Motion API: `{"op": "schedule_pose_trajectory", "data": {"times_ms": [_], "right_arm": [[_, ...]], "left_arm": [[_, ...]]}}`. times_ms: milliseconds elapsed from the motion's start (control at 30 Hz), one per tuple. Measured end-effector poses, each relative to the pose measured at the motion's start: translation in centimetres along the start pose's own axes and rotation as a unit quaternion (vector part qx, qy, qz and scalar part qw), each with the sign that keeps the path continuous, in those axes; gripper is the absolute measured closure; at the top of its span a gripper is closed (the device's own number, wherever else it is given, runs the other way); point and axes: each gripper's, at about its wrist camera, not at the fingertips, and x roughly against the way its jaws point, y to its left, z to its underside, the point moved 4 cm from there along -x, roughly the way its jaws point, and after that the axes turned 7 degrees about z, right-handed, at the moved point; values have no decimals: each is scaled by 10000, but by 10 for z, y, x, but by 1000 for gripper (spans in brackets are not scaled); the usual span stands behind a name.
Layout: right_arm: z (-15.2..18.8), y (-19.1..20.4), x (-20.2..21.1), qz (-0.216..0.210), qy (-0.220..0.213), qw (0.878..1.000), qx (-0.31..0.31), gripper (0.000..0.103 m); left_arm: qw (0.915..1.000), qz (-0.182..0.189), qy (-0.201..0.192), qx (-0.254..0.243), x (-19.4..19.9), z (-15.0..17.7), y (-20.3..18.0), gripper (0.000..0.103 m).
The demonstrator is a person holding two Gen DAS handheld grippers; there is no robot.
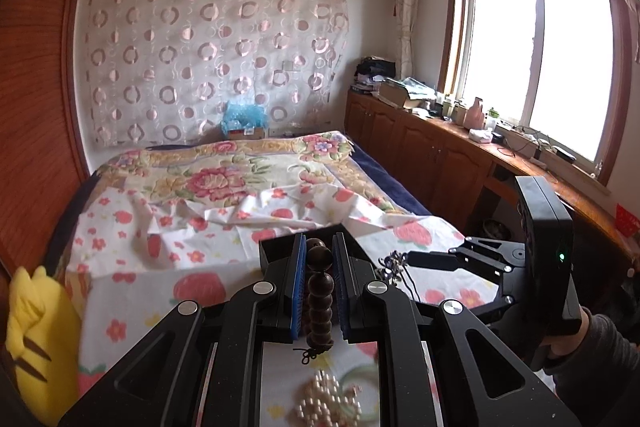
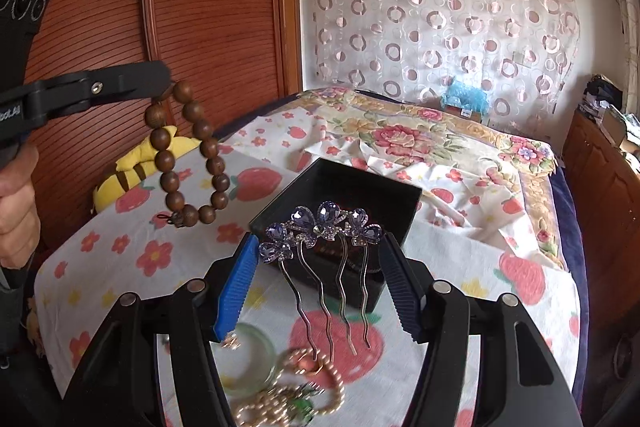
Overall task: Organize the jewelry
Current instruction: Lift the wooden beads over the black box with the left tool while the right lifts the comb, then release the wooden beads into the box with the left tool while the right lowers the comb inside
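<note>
Left wrist view: my left tongs (image 1: 320, 279) are drawn in close on the wooden bead bracelet (image 1: 319, 293), the blue pads (image 1: 298, 287) pressing its top beads from either side while the rest of the loop hangs down between the arms. At 6 o'clock below it, blurred, a pearl strand (image 1: 320, 401) and a pale green bangle (image 1: 360, 387) lie on the strawberry-print sheet (image 1: 160, 259) that covers the bed. The black box (image 1: 276, 247) sits just beyond the fingertips, at 12 o'clock from them. At 3 o'clock my right tongs (image 1: 394, 265) reach in from the side with a small glittering piece at their tip.

In the right wrist view, my right tongs (image 2: 316, 247) stand fairly wide, yet their tips meet the two ends of the purple rhinestone hair comb (image 2: 320, 231), which spans the gap; its four wavy prongs hang down toward 6 o'clock. The box (image 2: 340, 187) lies open directly behind the comb. At 10 o'clock the left tongs (image 2: 162, 79) carry the bracelet (image 2: 188, 155), dangling as a full loop in the air above the sheet (image 2: 132, 251). At 7 o'clock, on the sheet, are the bangle (image 2: 256, 359) and the pearls (image 2: 288, 395), tangled with a gold ring (image 2: 316, 369). A yellow plush toy (image 2: 136, 167) lies at the bed's edge behind the bracelet.
</note>
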Motion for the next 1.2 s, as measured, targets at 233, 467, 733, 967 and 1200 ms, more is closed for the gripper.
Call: {"op": "schedule_pose_trajectory", "data": {"times_ms": [233, 467, 733, 967, 1200], "right_arm": [[-16, -24, -14, -19, 41, 9999, -133, 38], [-30, -37, -27, 25, 43, 9999, -136, 38], [-40, -40, -39, 44, 6, 9999, -151, 38], [-56, -22, -50, 16, -71, 9999, 88, 38], [-60, -4, -76, -99, -23, 9996, 254, 38]], "left_arm": [[10000, 64, 74, 5, -38, -24, 6, 91], [9993, 176, 301, 98, -74, -25, 17, 91], [9983, 267, 507, 95, -93, -18, 25, 84], [9983, 23, 517, 278, -75, 4, 47, 82], [9956, -268, 759, 480, -56, 41, 72, 82]]}}
